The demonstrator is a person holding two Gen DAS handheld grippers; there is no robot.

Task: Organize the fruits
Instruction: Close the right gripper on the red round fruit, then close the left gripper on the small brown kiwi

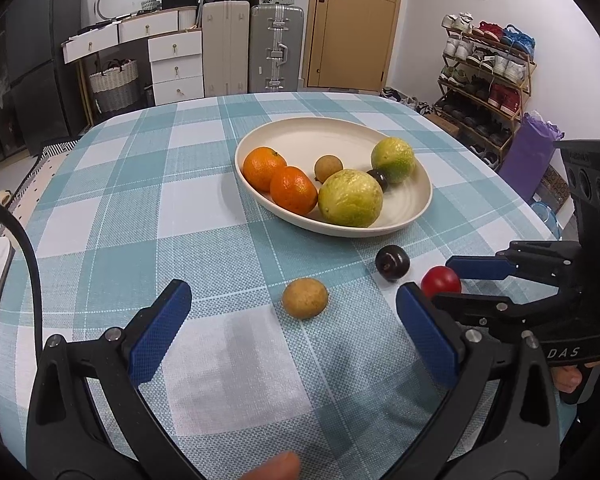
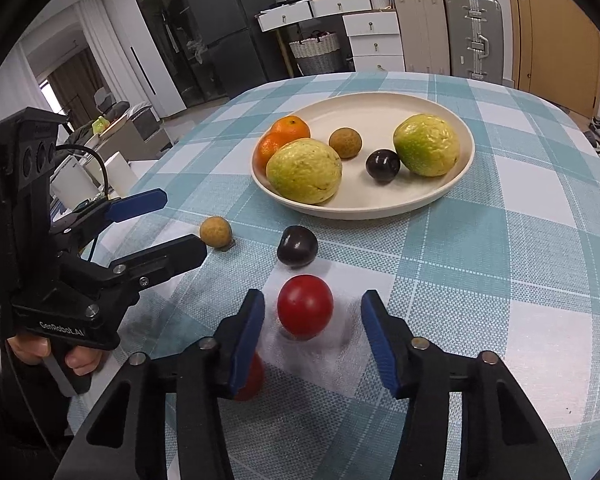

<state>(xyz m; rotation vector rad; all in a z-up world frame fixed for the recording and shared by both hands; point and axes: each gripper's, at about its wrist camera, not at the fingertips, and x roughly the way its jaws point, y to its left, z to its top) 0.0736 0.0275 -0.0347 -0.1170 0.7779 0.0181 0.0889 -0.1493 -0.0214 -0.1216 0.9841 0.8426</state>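
A cream plate (image 1: 332, 120) (image 2: 380, 96) on the checked tablecloth holds two oranges (image 1: 278, 178), two yellow-green fruits (image 2: 304, 170), a brown longan and a dark plum. Loose on the cloth lie a brown longan (image 1: 305, 298) (image 2: 216, 232), a dark plum (image 1: 393, 262) (image 2: 297, 247) and a red tomato (image 1: 441, 282) (image 2: 305, 306). My right gripper (image 2: 313, 297) (image 1: 440, 280) straddles the tomato, with a gap on each side of it. A second red fruit (image 2: 254, 378) peeks from behind its left finger. My left gripper (image 1: 294, 292) (image 2: 184, 222) stands wide open, with the loose longan just beyond its tips.
The table's rounded far edge (image 1: 260, 96) faces suitcases (image 1: 276, 48), white drawers (image 1: 176, 64) and a door. A shoe rack (image 1: 488, 80) and a purple bag stand off the right side. A hand (image 2: 80, 360) grips the left tool's handle.
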